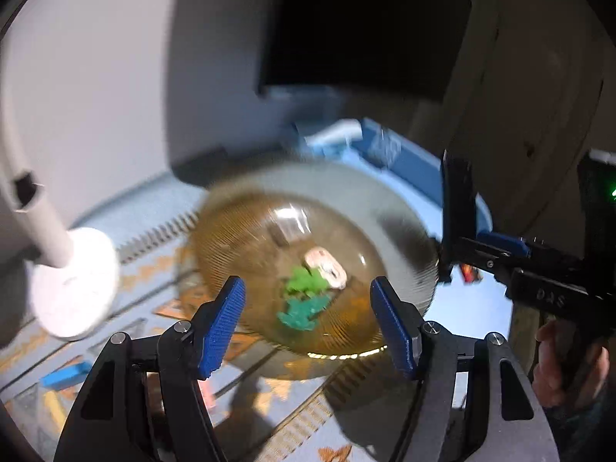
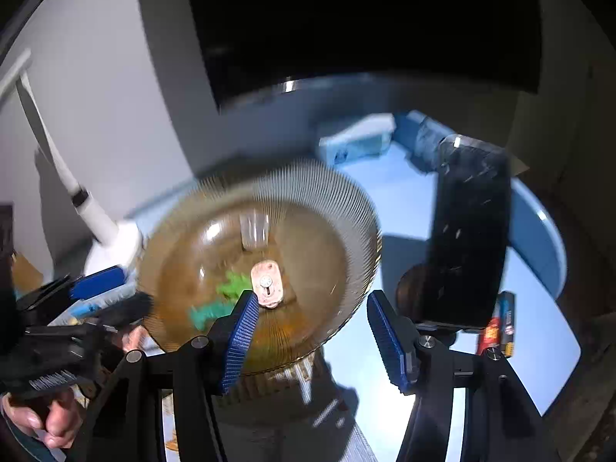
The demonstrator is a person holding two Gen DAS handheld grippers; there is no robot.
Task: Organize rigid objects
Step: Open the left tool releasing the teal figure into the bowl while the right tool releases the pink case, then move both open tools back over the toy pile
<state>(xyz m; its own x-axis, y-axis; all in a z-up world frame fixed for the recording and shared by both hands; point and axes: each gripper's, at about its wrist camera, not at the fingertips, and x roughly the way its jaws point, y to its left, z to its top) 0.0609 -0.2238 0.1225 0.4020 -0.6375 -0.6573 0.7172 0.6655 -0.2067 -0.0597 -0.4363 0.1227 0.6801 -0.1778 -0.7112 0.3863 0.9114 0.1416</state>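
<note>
1. The bowl (image 1: 315,265) fills the middle ground in front of both open grippers, the left gripper (image 1: 308,323) and the right gripper (image 2: 308,327); nothing sits between either pair of fingers.
2. A dark phone (image 2: 467,231) stands upright just right of the bowl, blocking that side.
3. The white lamp base (image 1: 73,281) and its stem crowd the bowl's left.
4. A monitor (image 2: 365,27) closes off the back.
5. Bare blue table (image 2: 385,346) lies open between bowl and phone.
</note>
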